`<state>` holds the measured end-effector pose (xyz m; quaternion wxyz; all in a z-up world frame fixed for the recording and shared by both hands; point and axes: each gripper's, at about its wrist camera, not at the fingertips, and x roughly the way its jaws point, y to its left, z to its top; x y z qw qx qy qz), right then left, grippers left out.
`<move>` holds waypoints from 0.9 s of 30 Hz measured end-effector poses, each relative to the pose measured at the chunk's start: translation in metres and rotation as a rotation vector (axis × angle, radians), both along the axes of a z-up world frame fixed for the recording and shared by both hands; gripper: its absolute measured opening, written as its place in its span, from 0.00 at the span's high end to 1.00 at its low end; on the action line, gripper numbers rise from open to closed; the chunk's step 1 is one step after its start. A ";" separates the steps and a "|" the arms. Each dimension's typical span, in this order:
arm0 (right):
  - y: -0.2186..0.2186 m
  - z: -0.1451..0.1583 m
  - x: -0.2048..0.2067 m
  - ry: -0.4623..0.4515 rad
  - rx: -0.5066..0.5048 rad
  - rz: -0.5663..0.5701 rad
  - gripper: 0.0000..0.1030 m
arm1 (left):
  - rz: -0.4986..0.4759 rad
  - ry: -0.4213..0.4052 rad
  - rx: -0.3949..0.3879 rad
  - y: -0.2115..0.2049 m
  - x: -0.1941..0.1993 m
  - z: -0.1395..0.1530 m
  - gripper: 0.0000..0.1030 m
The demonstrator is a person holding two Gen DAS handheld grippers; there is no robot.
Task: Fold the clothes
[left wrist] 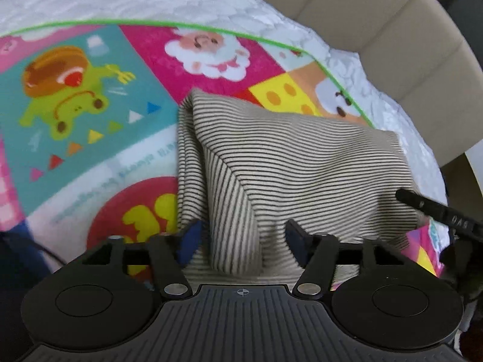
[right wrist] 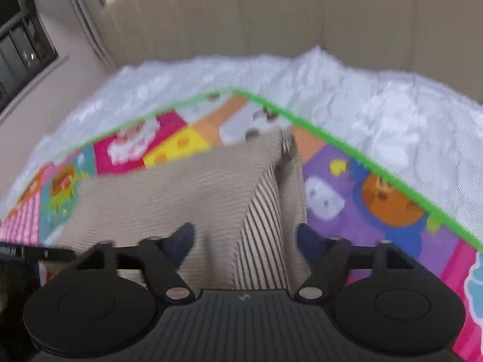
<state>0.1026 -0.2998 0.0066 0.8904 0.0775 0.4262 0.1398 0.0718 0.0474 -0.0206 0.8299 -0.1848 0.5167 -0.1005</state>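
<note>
A beige shirt with thin dark stripes (left wrist: 289, 163) lies folded on a bright cartoon mat (left wrist: 90, 96). My left gripper (left wrist: 243, 238) hovers over the shirt's near edge, open, its blue pads on either side of a raised fold without pressing it. In the right wrist view the same striped shirt (right wrist: 169, 193) shows blurred, with a folded flap running toward the camera. My right gripper (right wrist: 246, 244) stands open over that flap, pads apart from the cloth. A black finger of the right gripper (left wrist: 428, 206) pokes in over the shirt's right edge.
The green-edged mat (right wrist: 377, 199) lies on a white fluffy blanket (right wrist: 377, 114). A beige padded backrest (right wrist: 271, 15) rises behind. A dark window frame (right wrist: 21, 39) sits at the far left. Bare mat extends left of the shirt.
</note>
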 end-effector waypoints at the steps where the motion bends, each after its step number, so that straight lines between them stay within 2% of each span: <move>1: 0.001 0.004 0.001 -0.022 0.010 -0.006 0.13 | 0.002 -0.008 -0.004 -0.001 -0.004 0.006 0.24; 6: 0.012 0.012 0.014 -0.084 0.049 -0.019 0.00 | -0.017 -0.013 -0.146 -0.011 -0.017 0.023 0.08; 9: 0.025 0.012 0.024 -0.107 0.027 -0.004 0.00 | -0.003 0.040 -0.222 -0.019 -0.014 0.007 0.08; 12: 0.039 0.012 0.037 -0.157 -0.090 0.023 0.00 | 0.041 0.132 -0.303 -0.021 -0.010 -0.022 0.08; 14: 0.044 0.009 0.048 -0.182 -0.183 0.056 0.00 | 0.057 0.171 -0.327 -0.024 -0.007 -0.039 0.08; 17: 0.044 -0.004 0.067 -0.186 -0.294 0.106 0.00 | 0.075 0.185 -0.346 -0.026 -0.001 -0.053 0.08; 20: 0.036 -0.025 0.086 -0.136 -0.313 0.151 0.00 | 0.083 0.146 -0.362 -0.025 0.008 -0.057 0.08; 23: 0.035 -0.042 0.096 -0.104 -0.332 0.174 0.00 | 0.088 0.108 -0.338 -0.022 0.023 -0.058 0.12; 25: 0.032 -0.047 0.098 -0.092 -0.339 0.176 0.00 | 0.085 0.099 -0.339 -0.020 0.036 -0.058 0.12; 27: 0.030 -0.048 0.098 -0.084 -0.347 0.173 0.00 | 0.065 0.066 -0.308 -0.021 0.052 -0.056 0.12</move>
